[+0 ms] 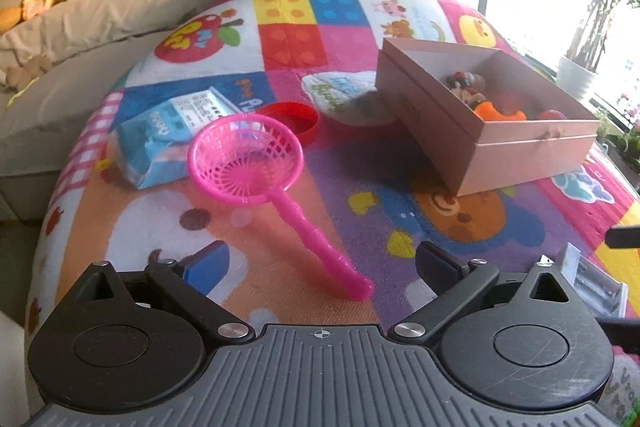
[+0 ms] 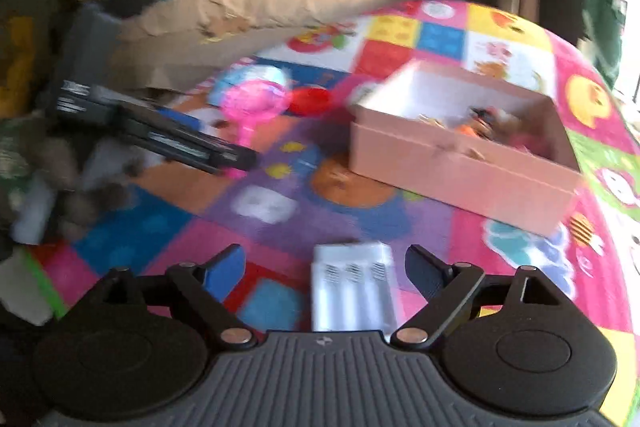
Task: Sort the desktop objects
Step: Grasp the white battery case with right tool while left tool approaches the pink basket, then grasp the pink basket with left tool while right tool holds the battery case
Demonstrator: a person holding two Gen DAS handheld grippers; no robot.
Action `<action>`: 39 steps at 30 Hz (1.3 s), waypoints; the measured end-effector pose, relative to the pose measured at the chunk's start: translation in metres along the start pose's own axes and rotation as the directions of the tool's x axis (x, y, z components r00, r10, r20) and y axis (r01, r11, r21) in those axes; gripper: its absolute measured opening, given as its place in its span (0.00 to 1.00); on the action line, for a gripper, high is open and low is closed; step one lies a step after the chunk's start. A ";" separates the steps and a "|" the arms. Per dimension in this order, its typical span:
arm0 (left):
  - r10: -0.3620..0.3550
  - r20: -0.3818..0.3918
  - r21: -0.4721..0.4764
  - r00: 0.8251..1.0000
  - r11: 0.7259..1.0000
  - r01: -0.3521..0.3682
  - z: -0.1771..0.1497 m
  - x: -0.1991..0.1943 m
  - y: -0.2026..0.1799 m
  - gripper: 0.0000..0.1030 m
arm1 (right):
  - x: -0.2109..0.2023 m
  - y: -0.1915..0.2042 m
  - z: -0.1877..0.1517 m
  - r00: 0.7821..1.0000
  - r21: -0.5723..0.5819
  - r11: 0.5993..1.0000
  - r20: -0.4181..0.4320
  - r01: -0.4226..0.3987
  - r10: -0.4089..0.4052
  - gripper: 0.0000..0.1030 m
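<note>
A pink toy strainer [image 1: 256, 167] lies on the colourful mat, its handle end between my left gripper's [image 1: 322, 263] open fingers. Behind it lie a blue packet [image 1: 168, 135] and a red lid [image 1: 294, 121]. A pink open box [image 1: 480, 131] with small toys inside stands to the right. In the blurred right wrist view, my right gripper [image 2: 326, 269] is open over a white battery charger [image 2: 352, 291]. The strainer [image 2: 252, 103], red lid [image 2: 310, 101] and box [image 2: 460, 163] lie beyond. The left gripper's fingers [image 2: 192, 147] show at the left.
The patterned play mat [image 1: 400, 211] covers the table. A beige sofa [image 1: 100, 11] with stuffed toys stands behind on the left. A bright window and a potted plant [image 1: 576, 75] are at the right. The charger shows at the right edge [image 1: 592, 287].
</note>
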State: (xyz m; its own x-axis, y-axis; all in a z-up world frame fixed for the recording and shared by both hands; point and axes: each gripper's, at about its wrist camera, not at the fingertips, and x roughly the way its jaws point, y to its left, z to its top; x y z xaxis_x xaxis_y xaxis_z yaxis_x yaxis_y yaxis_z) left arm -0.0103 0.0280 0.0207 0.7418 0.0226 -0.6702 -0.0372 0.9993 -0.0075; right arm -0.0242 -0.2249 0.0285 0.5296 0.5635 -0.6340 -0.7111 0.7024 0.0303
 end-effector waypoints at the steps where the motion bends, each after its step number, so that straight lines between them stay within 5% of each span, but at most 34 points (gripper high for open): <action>1: 0.002 -0.001 -0.004 1.000 1.000 -0.002 0.001 0.002 0.000 0.99 | 0.003 -0.004 -0.002 1.000 0.013 1.000 -0.012 0.010 -0.010 0.84; 3: 0.014 0.003 -0.016 1.000 1.000 -0.014 0.003 0.006 0.002 0.99 | 0.011 -0.011 -0.004 0.999 0.031 0.999 -0.035 0.039 -0.038 0.69; 6: 0.073 0.004 -0.068 0.997 0.995 -0.073 0.013 0.020 0.009 0.99 | 0.019 -0.021 -0.007 0.994 0.069 0.992 -0.032 0.104 -0.102 0.67; 10: 0.153 -0.010 -0.144 0.988 0.978 -0.153 0.029 0.040 0.025 0.99 | 0.030 -0.038 -0.009 0.985 0.181 0.969 -0.011 0.170 -0.171 0.74; 18: 0.223 0.022 -0.104 0.974 0.970 -0.220 0.046 0.063 0.025 0.99 | 0.028 -0.042 -0.012 0.985 0.207 0.964 0.008 0.168 -0.174 0.85; 21: 0.232 0.055 -0.076 0.971 0.971 -0.228 0.046 0.060 0.020 0.86 | 0.029 -0.037 -0.011 0.985 0.185 0.968 0.008 0.169 -0.174 0.91; 26: 0.168 0.054 -0.044 0.984 0.985 -0.165 0.042 0.054 0.016 0.86 | 0.031 -0.033 -0.010 0.984 0.167 0.971 0.004 0.174 -0.177 0.95; 29: 0.016 0.026 0.023 1.000 1.000 -0.016 0.033 0.040 0.002 0.86 | 0.032 -0.034 -0.010 0.984 0.174 0.969 0.001 0.176 -0.179 0.96; 34: -0.191 -0.028 0.238 0.981 0.952 0.192 0.009 0.006 -0.033 0.88 | 0.034 -0.034 -0.010 0.983 0.176 0.967 -0.011 0.184 -0.185 0.97; 39: -0.156 -0.025 0.358 0.987 0.921 0.155 -0.015 -0.011 -0.056 0.95 | 0.035 -0.033 -0.009 0.981 0.169 0.966 -0.016 0.195 -0.195 0.98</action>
State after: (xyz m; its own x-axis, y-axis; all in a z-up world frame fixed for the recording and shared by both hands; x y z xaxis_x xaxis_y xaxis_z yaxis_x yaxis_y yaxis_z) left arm -0.0267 -0.0282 0.0177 0.7216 -0.1348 -0.6790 0.3203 0.9346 0.1548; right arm 0.0133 -0.2319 -0.0020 0.6503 0.4089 -0.6403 -0.5059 0.8618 0.0365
